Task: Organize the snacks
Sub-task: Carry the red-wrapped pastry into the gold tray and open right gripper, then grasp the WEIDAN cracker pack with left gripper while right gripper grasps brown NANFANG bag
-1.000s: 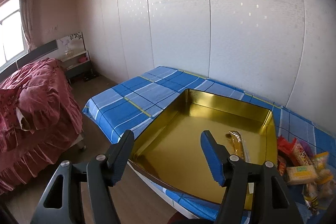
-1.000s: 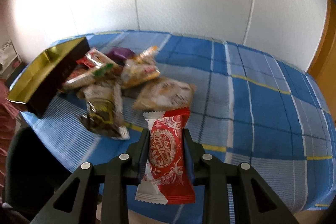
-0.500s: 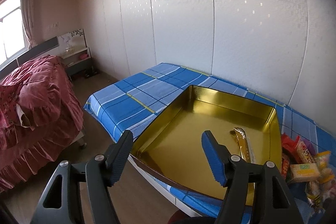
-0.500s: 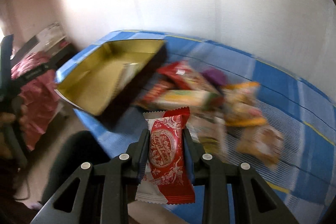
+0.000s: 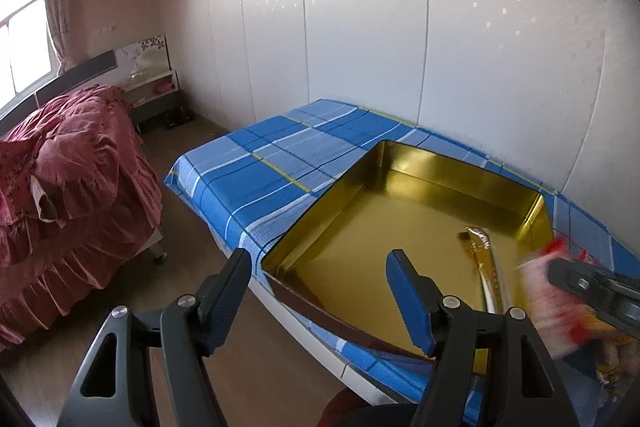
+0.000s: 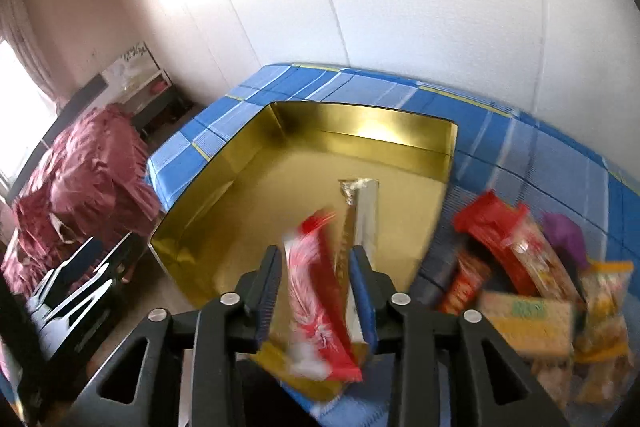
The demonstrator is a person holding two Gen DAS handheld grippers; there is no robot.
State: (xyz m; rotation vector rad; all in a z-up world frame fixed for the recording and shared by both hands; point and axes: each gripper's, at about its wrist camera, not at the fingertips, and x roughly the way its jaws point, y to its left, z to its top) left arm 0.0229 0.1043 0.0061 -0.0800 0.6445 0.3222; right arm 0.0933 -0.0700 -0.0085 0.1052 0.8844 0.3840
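Note:
A gold tray (image 5: pixel 460 163) (image 6: pixel 360 111) lies on the blue plaid cloth (image 5: pixel 260 155) with one gold-wrapped bar (image 5: pixel 480 247) (image 6: pixel 362 211) inside. My right gripper (image 6: pixel 315 255) hangs over the tray's near side. Its jaws are opening, and a red-and-white packet (image 6: pixel 316 299) sits tilted and blurred between them, slipping loose. The left wrist view catches that packet (image 5: pixel 548 299) at the tray's right edge. My left gripper (image 5: pixel 320 259) stands open with nothing in it, over the tray's near left corner. Several loose snacks (image 6: pixel 520 267) are piled right of the tray.
A bed with a dark pink quilt (image 5: pixel 60 167) stands to the left, across a strip of wooden floor (image 5: pixel 180 267). A nightstand (image 5: pixel 154 87) sits by the far wall. White wall panels rise behind the table.
My right gripper swung left from the snack pile to above the tray, and its jaws have parted around the red packet, which has tilted. My left gripper sank a little toward the tray.

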